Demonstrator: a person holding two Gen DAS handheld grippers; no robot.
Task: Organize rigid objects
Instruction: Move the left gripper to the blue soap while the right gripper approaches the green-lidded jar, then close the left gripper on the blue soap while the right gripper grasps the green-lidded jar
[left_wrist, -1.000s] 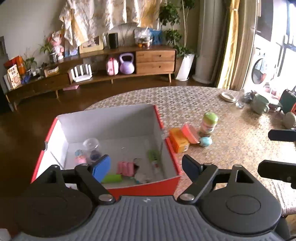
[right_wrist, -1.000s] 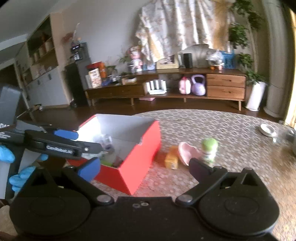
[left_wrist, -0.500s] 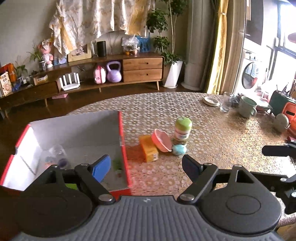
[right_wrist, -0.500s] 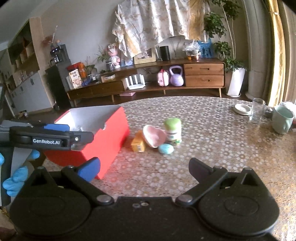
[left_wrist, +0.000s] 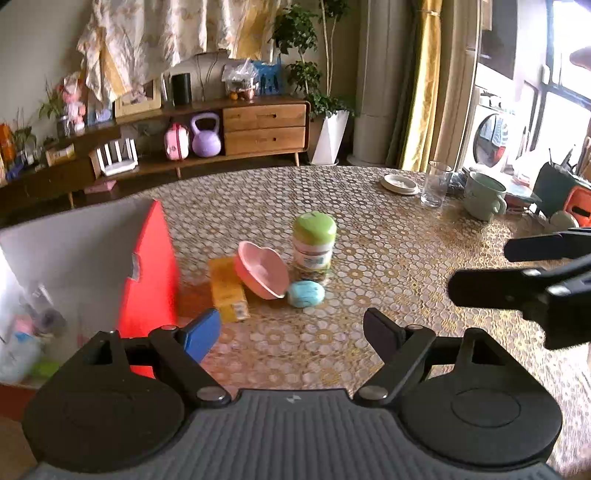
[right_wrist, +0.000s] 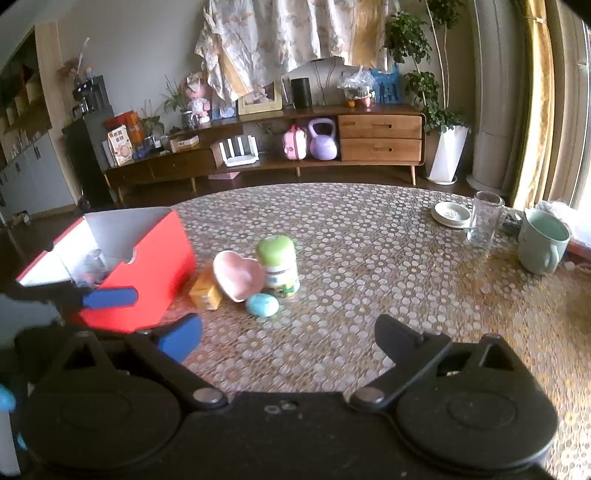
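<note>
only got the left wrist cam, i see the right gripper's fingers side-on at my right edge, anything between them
Observer: No. In the right wrist view the right gripper is open, with only patterned tablecloth showing between its fingers.
Operator: how close is my left gripper to the box
Observer: From the right wrist view, one blue pad of the left gripper overlaps the red box at its near wall. I cannot tell whether they touch.
Operator: anything behind that pad
Observer: A bit of blue glove shows at the picture's left edge, below the pad.
</note>
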